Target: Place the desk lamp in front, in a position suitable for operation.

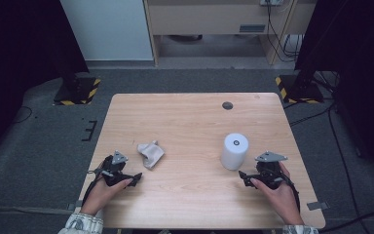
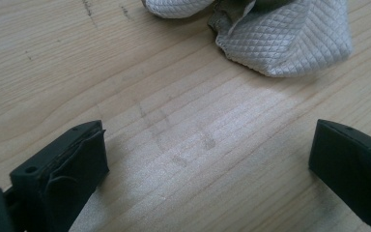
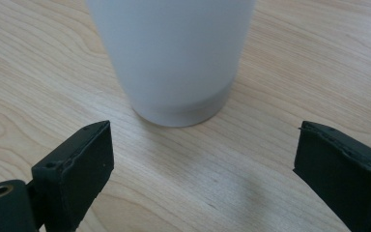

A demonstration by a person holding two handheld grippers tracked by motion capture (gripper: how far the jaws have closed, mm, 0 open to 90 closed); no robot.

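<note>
Left tongs (image 2: 207, 159) wide open near crumpled cloth (image 2: 280, 38), right tongs (image 3: 203, 164) wide open before white cup (image 3: 174, 58)

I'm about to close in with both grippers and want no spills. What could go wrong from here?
The tall white cylindrical container stands upright just ahead of the open right gripper; a jaw nudging its side could tip it. The crumpled grey quilted cloth lies loose ahead of the open left gripper, so a shallow pinch may catch only a fold, or drag it across the light wooden table.
</note>
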